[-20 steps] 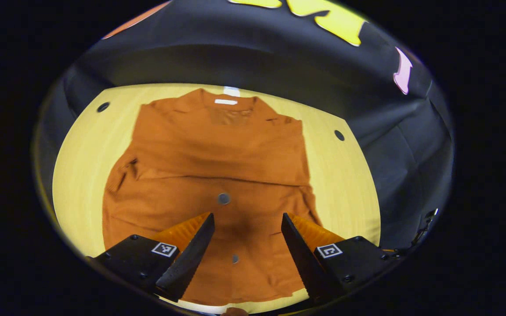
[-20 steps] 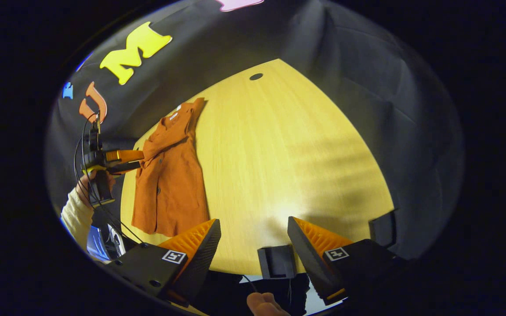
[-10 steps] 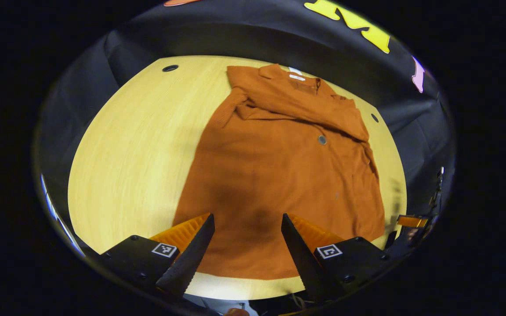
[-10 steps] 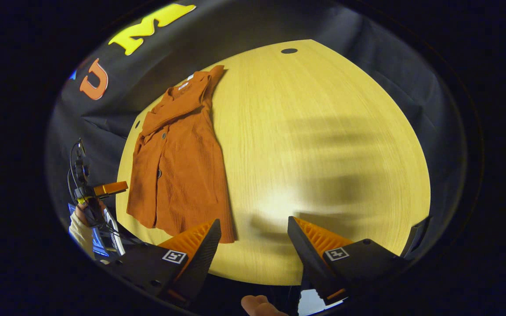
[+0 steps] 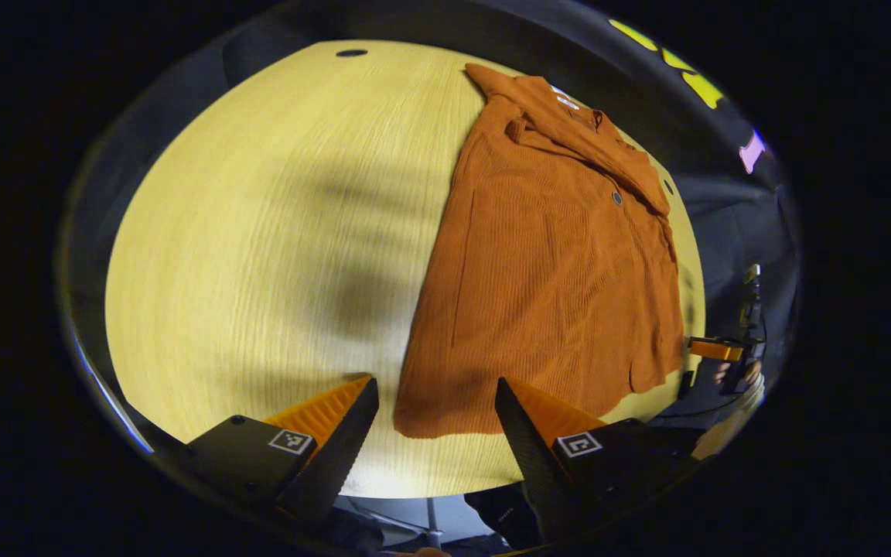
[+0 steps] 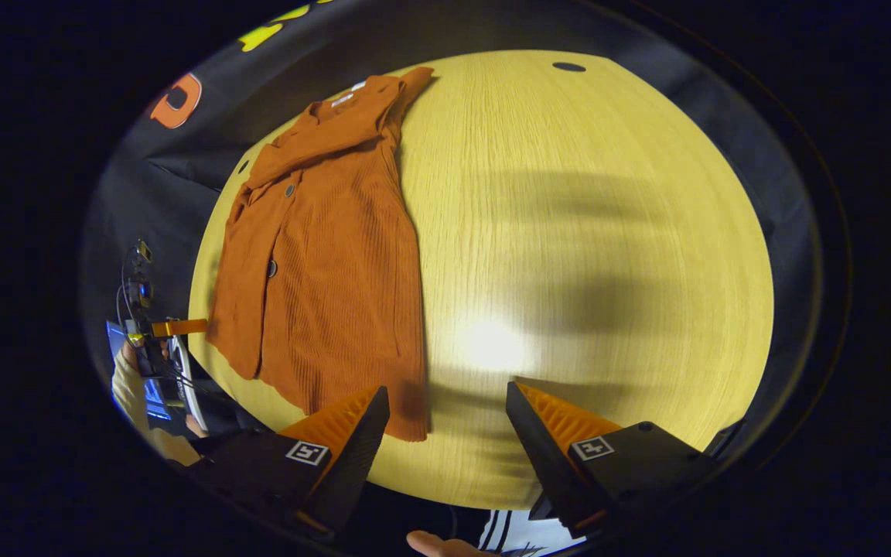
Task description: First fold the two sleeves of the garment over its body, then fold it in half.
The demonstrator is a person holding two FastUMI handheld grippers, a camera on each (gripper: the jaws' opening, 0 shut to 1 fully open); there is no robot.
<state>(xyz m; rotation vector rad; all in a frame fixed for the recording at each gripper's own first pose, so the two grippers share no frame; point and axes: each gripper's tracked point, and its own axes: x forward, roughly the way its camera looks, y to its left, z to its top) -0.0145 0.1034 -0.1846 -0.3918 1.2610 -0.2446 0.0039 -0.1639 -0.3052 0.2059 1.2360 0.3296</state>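
A rust-orange ribbed garment lies flat on the pale wooden table, collar at the far end. A sleeve is folded across its chest. In the left gripper view my left gripper is open and hovers over the hem's near corner, holding nothing. The other gripper shows past the garment's right side, in a hand. In the right gripper view the garment fills the left part of the table. My right gripper is open and empty beside the hem corner. Far left, the other gripper is held off the table.
Round cable holes sit near the table's far edge. Broad bare wood stretches beside the garment's straight long edge. The table's front edge runs just under both pairs of fingers. A lit screen shows below the table at far left.
The left gripper has slid from above the garment's middle to its near hem corner. The right gripper has drawn closer to the hem. Both stayed open.
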